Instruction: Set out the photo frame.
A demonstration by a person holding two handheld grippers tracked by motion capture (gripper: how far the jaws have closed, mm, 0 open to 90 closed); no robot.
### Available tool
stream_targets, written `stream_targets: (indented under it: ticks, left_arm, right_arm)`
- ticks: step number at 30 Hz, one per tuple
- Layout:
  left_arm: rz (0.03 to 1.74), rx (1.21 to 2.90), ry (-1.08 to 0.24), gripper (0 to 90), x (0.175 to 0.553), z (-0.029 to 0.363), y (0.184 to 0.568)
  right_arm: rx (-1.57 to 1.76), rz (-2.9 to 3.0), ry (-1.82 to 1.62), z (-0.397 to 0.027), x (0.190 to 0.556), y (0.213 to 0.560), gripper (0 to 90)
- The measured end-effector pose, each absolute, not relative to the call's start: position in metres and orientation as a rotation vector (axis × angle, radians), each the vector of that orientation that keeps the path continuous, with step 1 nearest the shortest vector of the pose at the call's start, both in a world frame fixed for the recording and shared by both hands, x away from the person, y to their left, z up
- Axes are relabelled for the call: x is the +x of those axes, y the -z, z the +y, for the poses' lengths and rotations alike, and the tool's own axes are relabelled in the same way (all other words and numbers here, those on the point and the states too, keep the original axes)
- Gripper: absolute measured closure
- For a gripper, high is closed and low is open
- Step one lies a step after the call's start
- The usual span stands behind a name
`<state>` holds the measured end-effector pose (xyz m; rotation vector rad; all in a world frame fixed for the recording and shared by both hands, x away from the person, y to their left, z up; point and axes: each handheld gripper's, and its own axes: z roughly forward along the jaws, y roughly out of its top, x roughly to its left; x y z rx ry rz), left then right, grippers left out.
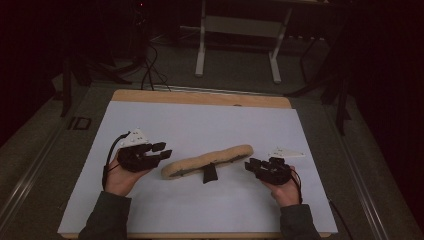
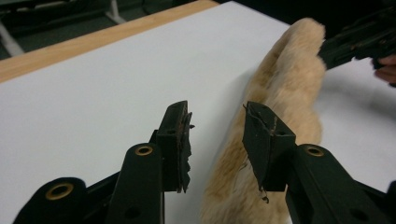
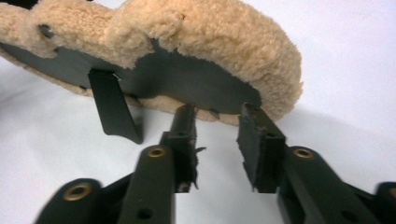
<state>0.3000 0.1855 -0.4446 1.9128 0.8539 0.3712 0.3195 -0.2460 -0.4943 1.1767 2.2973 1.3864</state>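
With both jaws apart, the fuzzy pad (image 1: 207, 161) could be pushed across the white surface (image 1: 200, 125) and missed.

Right claw (image 3: 217, 119) parted, tips at fleece pad (image 3: 187, 42) edge; black strap (image 3: 112, 105) beside.

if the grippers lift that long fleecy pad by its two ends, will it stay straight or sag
The fleecy pad will probably sag in the middle: it is long, narrow and lies in a soft curve. Its thick pile suggests it is light and compresses under the jaws. The dark backing may stiffen it slightly, and the strap could dangle.
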Motion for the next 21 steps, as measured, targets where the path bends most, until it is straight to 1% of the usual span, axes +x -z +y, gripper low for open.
stream_targets:
  ticks: [4,10,13,21]
  left_arm:
    - [0.873,1.878,-0.364,64.2,0.298,0.189,0.449]
    - [0.897,1.875,-0.358,65.5,0.296,0.192,0.459]
    - [0.909,1.866,-0.348,66.3,0.296,0.195,0.462]
    - [0.903,1.889,-0.314,72.3,0.298,0.192,0.472]
  right_arm:
    - [1.173,2.27,-1.356,-0.244,0.318,0.493,79.1]
    - [1.197,2.223,-1.32,-0.245,0.318,0.496,84.7]
    - [1.211,2.194,-1.306,-0.247,0.319,0.497,88.9]
    - [1.216,2.189,-1.293,-0.243,0.321,0.5,89.7]
